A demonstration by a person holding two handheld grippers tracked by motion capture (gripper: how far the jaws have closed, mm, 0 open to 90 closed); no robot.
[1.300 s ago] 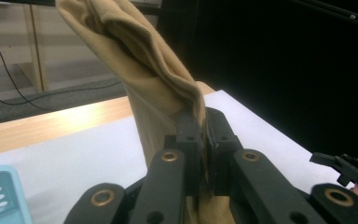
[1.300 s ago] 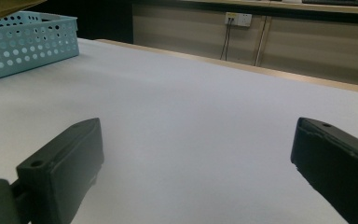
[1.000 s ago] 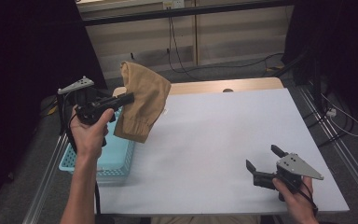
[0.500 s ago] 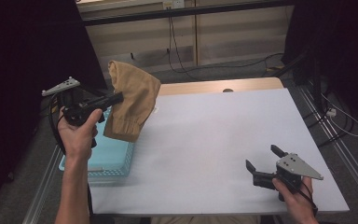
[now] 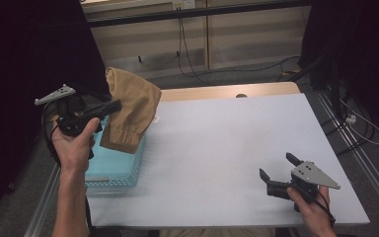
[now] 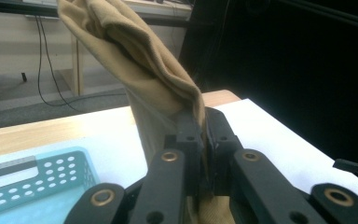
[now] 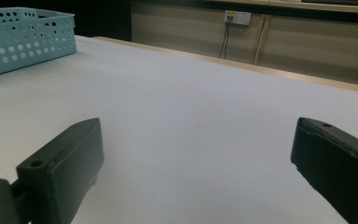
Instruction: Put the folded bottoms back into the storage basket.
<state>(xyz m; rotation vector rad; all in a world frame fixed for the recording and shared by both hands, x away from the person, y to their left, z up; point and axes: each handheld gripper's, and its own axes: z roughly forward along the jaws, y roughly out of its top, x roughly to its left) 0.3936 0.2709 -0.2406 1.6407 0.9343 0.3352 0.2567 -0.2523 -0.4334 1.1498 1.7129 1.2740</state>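
The left gripper is clamped on a tan cloth, which it holds up in the air above the far end of a light blue basket at the left edge of the white table. In the left gripper view the two black jaws meet on a fold of the cloth: part of the fabric rises above the jaw tips and leans toward the upper left, and part hangs down between and below the jaws. In the high view the cloth droops from the jaw tips to the right of the gripper, its lower hem hanging over the basket's far right corner; whether it touches the rim cannot be told.

The right gripper rests low at the near right part of the table, well apart from the cloth and the basket. Its jaws stand wide apart with only bare table between them, and the basket lies far off beyond its left jaw.
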